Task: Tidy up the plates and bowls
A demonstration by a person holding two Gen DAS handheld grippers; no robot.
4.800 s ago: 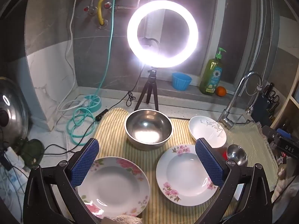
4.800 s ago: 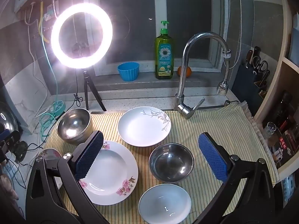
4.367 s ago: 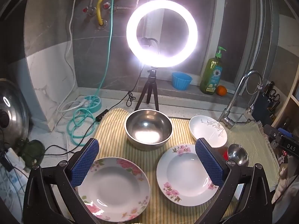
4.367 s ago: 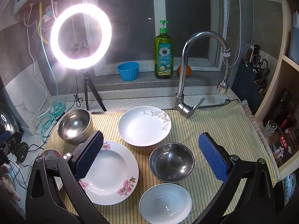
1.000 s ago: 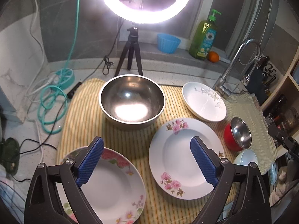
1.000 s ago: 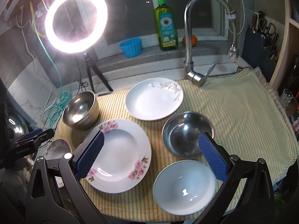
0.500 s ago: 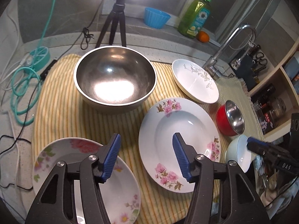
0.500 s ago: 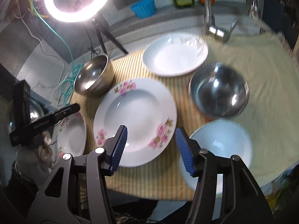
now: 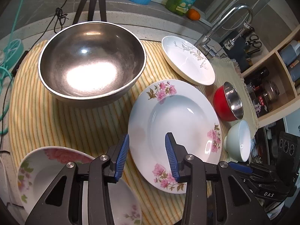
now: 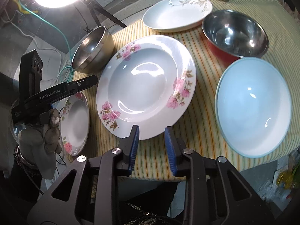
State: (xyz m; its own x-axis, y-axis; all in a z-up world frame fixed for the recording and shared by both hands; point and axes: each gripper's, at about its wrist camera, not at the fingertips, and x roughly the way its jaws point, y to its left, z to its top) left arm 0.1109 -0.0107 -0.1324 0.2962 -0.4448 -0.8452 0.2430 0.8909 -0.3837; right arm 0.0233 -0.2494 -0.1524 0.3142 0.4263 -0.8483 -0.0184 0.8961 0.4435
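Two grippers are hovering over the striped yellow cloth point(image 9: 56, 120), both with fingers partly apart and holding nothing. The left gripper point(image 9: 147, 157) is sitting above the near-left rim of the pink-flowered deep plate point(image 9: 174, 129) at the cloth's middle. The right gripper point(image 10: 152, 146) is hanging just at that plate's near rim. A second floral plate point(image 9: 56, 161) is lying at the near-left corner, a large steel bowl point(image 9: 91, 63) toward the far-left edge, a leaf-patterned white plate point(image 9: 187, 60) at the far edge, and a red steel-lined bowl point(image 9: 227, 103) and pale blue bowl point(image 10: 253, 105) along the right edge.
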